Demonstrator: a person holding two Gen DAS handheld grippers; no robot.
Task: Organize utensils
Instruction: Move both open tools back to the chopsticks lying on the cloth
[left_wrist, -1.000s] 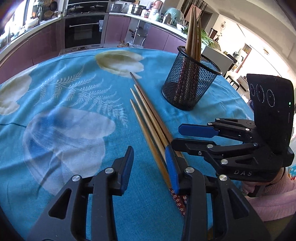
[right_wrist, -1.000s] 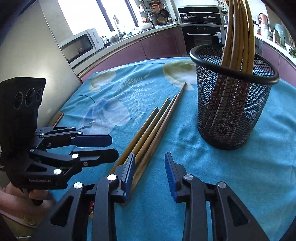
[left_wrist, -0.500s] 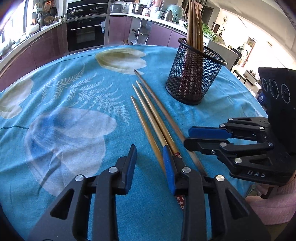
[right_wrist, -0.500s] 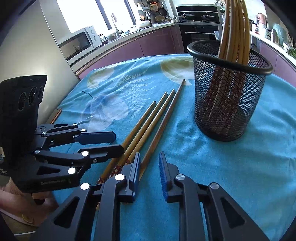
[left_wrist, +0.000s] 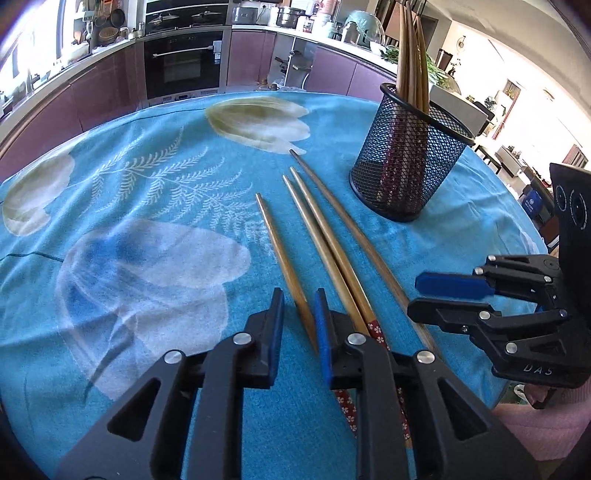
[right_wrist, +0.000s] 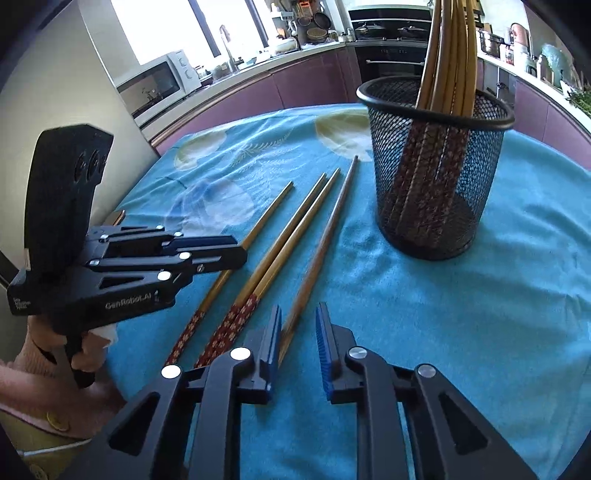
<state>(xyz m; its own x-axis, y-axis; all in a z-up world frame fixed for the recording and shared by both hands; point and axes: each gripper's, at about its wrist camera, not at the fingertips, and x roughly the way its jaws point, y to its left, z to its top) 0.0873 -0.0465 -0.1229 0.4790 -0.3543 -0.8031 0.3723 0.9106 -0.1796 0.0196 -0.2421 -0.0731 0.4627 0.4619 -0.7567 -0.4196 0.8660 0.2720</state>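
Observation:
Several wooden chopsticks with red patterned ends lie fanned on the blue floral tablecloth (left_wrist: 147, 258). The leftmost chopstick (left_wrist: 284, 266) runs between the fingers of my left gripper (left_wrist: 298, 325); its jaws are closing and a gap still shows on the left side. The rightmost chopstick (right_wrist: 321, 251) ends between the fingers of my right gripper (right_wrist: 299, 325), close to the left finger, as those jaws are opening. A black mesh cup (left_wrist: 406, 173) (right_wrist: 432, 192) stands upright beyond them with more chopsticks (right_wrist: 450, 55) in it. Each view shows the other gripper from the side: right gripper (left_wrist: 415, 291), left gripper (right_wrist: 240, 251).
The round table's edge curves close on the right behind the mesh cup. A person's hand (right_wrist: 85, 354) and pink sleeve (left_wrist: 546, 424) hold the grippers at the near edge. Purple kitchen cabinets, an oven (left_wrist: 184, 62) and a microwave (right_wrist: 155, 85) line the background.
The bundled chopsticks have spread apart, the leftmost now lying alone. The left jaws have narrowed around it. The right jaws narrowed, then widened again.

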